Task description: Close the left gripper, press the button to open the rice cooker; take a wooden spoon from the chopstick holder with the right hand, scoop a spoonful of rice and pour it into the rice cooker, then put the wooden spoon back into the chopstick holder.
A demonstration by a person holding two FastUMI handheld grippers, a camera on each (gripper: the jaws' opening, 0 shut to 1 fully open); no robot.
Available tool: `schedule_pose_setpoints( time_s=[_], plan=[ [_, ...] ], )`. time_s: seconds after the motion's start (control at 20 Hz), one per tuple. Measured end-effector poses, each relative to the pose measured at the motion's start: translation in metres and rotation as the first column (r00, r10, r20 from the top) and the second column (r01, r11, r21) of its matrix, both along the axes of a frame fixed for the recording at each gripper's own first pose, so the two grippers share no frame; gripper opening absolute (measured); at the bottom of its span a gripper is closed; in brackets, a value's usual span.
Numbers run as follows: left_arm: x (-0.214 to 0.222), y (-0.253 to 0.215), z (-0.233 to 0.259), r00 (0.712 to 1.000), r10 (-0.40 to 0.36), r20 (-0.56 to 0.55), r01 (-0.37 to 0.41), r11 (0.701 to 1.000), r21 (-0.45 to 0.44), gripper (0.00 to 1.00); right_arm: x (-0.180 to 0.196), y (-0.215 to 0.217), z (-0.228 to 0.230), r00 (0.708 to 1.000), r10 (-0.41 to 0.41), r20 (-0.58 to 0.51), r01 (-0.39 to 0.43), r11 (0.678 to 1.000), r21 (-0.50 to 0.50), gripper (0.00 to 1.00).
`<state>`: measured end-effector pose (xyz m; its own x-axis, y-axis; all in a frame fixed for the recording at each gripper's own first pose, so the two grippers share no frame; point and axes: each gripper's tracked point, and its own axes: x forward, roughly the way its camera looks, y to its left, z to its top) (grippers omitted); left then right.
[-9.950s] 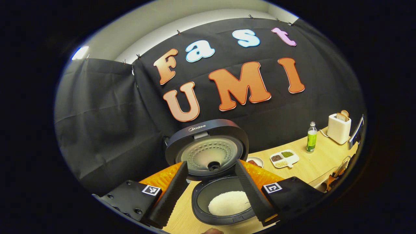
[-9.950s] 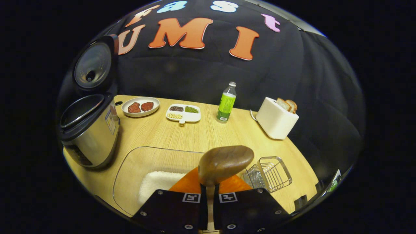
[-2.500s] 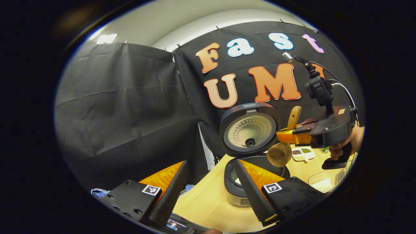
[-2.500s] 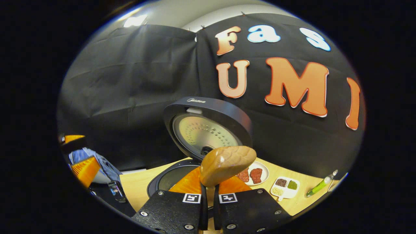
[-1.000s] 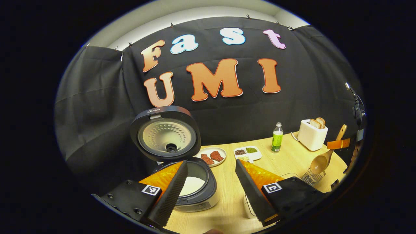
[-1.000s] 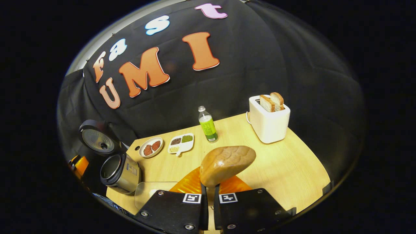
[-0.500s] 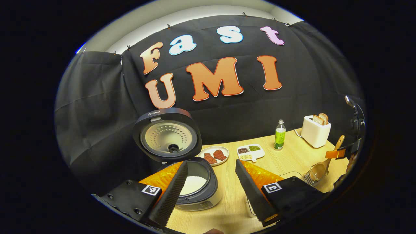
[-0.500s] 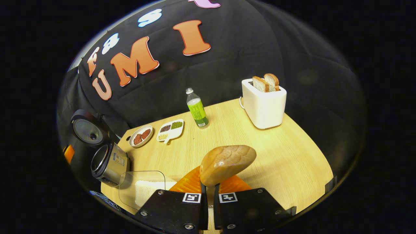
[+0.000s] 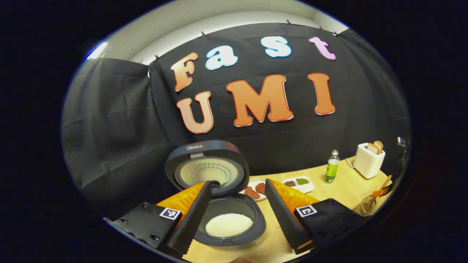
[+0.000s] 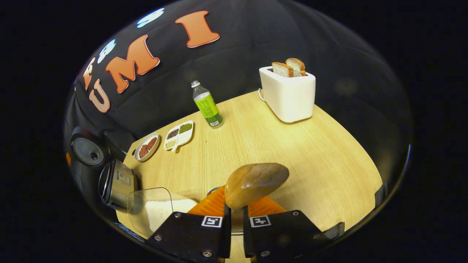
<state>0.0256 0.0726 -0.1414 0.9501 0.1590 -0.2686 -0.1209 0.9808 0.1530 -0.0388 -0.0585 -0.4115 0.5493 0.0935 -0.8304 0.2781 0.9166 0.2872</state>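
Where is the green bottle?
In the right gripper view the green bottle stands upright on the wooden table, near the back wall, between the white toaster and the divided snack tray.

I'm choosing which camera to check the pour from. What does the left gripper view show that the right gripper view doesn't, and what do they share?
Left gripper view: the open left gripper, white rice inside the rice cooker, and the chopstick holder far right. Right gripper view: the right gripper shut on the wooden spoon, plus a clear container of rice. Shared: that cooker with lid up, toaster, green bottle, table.
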Motion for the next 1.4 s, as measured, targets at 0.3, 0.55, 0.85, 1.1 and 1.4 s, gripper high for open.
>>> schedule_pose_setpoints(
  time_s=[0.3,0.55,0.85,1.1,1.4],
  plan=[
    [0.061,0.076,0.049,0.987,0.14,0.083,-0.138,0.99,-0.031,0.99,-0.002,-0.01,0.009,0.996,-0.081,-0.021,0.081,0.996,-0.026,0.57],
    [0.11,0.101,0.053,0.975,0.2,0.099,-0.197,0.98,-0.039,0.98,0.011,-0.025,0.055,0.994,-0.084,0.07,0.093,0.987,-0.133,0.88],
    [0.152,0.126,-0.003,0.97,0.231,-0.077,-0.239,0.962,-0.132,0.99,0.026,-0.02,0.107,0.985,-0.009,0.173,0.048,0.975,-0.218,0.93],
    [0.16,0.129,-0.013,0.96,0.247,-0.131,-0.269,0.945,-0.184,1.0,0.031,-0.005,0.129,0.979,0.014,0.201,0.027,0.979,-0.202,0.93],
    [0.127,0.121,-0.041,0.938,0.238,-0.251,-0.29,0.937,-0.196,1.0,0.051,0.021,0.165,0.954,0.081,0.29,-0.03,0.984,-0.177,0.93]
  ],
)
